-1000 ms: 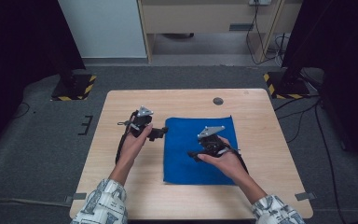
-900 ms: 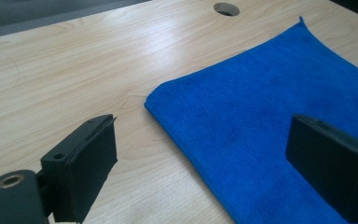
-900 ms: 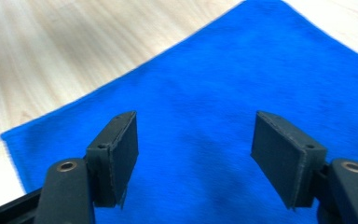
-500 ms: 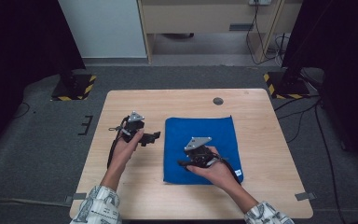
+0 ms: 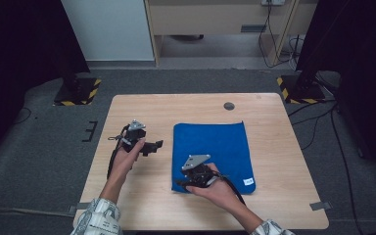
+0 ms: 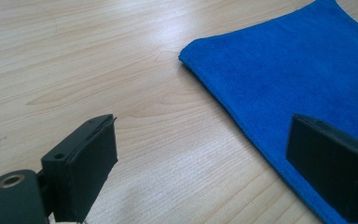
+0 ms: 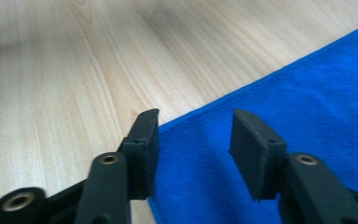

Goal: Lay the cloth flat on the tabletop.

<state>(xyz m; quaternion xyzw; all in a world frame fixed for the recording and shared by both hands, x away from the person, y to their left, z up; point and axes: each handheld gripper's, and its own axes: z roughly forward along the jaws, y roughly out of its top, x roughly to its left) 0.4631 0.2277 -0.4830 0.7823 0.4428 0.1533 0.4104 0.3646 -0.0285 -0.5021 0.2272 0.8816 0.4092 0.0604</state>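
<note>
Lying flat on the table (image 5: 142, 107), a soft, light blue cloth (image 5: 215, 147) invites a near-corner pinch; right gripper (image 7: 193, 140) half-open and closing over that corner, left gripper (image 6: 205, 158) wide open.

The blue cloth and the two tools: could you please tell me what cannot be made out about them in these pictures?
- Blue cloth: near left corner hidden in the high view by the right tool and hand.
- White tag on the cloth: too small to read in the high view.
- Left tool: whether it touches the table is cut off by the left gripper view's bottom edge.
</note>
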